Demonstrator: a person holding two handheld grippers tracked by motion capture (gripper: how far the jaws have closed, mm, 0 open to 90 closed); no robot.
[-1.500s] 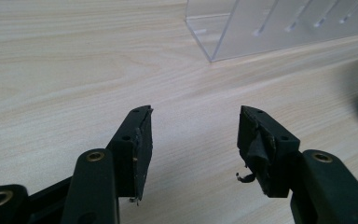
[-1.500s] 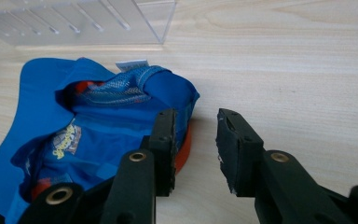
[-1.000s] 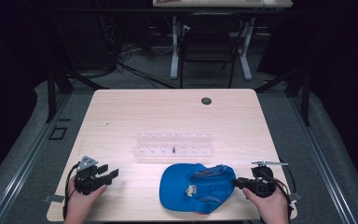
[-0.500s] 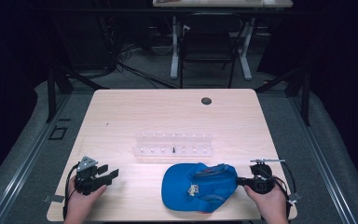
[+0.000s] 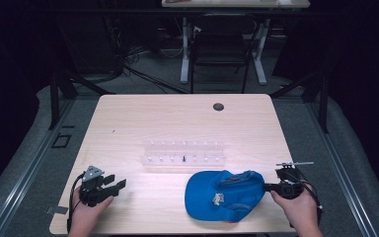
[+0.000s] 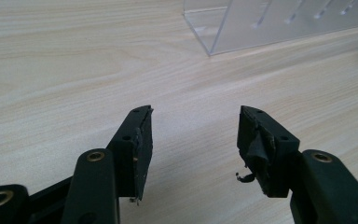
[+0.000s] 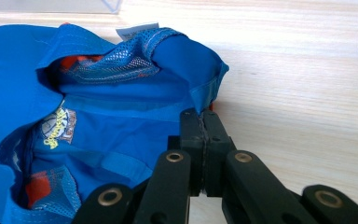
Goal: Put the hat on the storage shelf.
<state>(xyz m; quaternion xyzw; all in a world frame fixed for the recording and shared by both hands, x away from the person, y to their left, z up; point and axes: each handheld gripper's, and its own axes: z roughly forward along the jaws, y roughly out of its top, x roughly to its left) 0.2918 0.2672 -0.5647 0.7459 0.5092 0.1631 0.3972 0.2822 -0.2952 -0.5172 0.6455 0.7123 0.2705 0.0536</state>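
Since the earlier frame, we see the right gripper (image 5: 268,187) has shifted a little toward the right edge of the table (image 5: 128,118), and the blue cap (image 5: 224,195) has slid slightly that way with it. Its jaws, which stood apart a second ago, have clenched together; in the right gripper view they meet tip to tip on the cap's fabric edge (image 7: 205,100), so we read it as grasping the cap, though how much cloth is caught between the pads is hard for us to tell. The cap lies near the front edge of the table, toward the front right corner, inside up, with its mesh lining and a white label showing. A small printed patch shows on the fabric inside it.

We find the left gripper (image 5: 116,183) near the front left corner, held in the person's left hand (image 5: 86,217), which has stayed where it was. Its jaws stand apart with bare wood between them, released and holding nothing; in the left gripper view the pads (image 6: 142,149) look worn and frayed.

Between the two, just behind the cap, a clear plastic rack (image 5: 183,153) sits around the middle of the table. A small dark round hole (image 5: 218,106) lies close to the back edge.
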